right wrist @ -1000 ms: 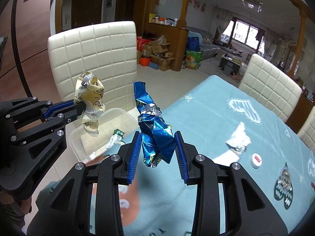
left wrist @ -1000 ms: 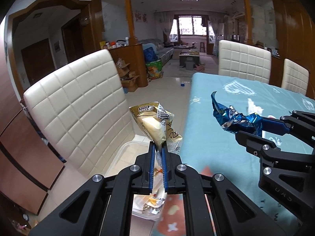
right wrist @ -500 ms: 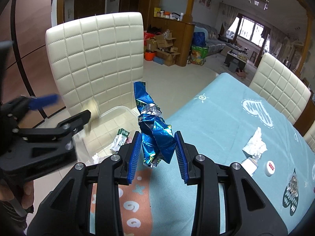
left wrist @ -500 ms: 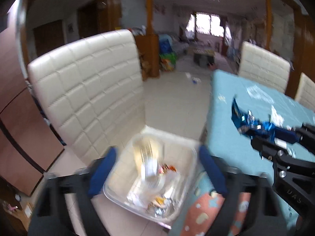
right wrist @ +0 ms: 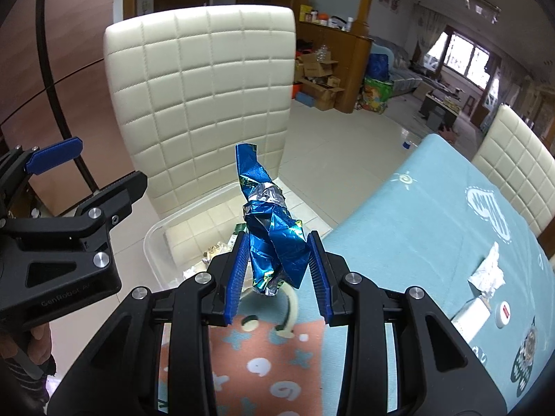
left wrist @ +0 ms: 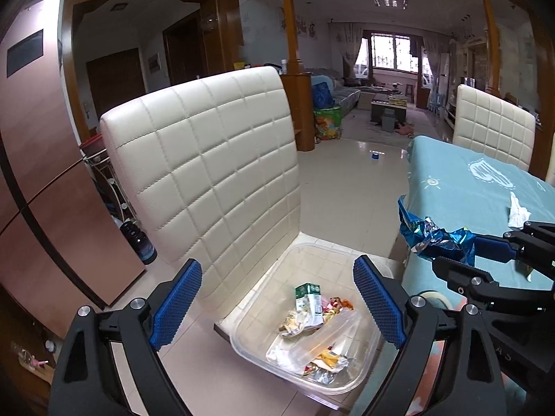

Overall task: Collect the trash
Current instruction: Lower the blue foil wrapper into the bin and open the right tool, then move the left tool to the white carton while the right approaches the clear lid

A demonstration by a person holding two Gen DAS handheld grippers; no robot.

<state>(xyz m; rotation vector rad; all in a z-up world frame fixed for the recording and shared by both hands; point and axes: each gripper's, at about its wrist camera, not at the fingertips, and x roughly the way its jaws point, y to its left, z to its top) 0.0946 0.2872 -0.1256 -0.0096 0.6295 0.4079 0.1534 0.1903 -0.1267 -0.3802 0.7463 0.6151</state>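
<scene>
Clear plastic bin [left wrist: 263, 284] on chair [left wrist: 208, 159] holds wrappers [left wrist: 312, 315], small carton [left wrist: 308, 294].

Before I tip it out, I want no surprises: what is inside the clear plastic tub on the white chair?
The clear plastic tub holds a small green-and-white carton, crumpled snack wrappers and a clear plastic bag. Anything beneath that pile is covered.

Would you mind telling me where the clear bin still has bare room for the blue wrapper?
The clear bin is bare along its far side, nearest the chair back. Trash crowds the near half, around the green carton. The blue wrapper sits in the right tool.
</scene>
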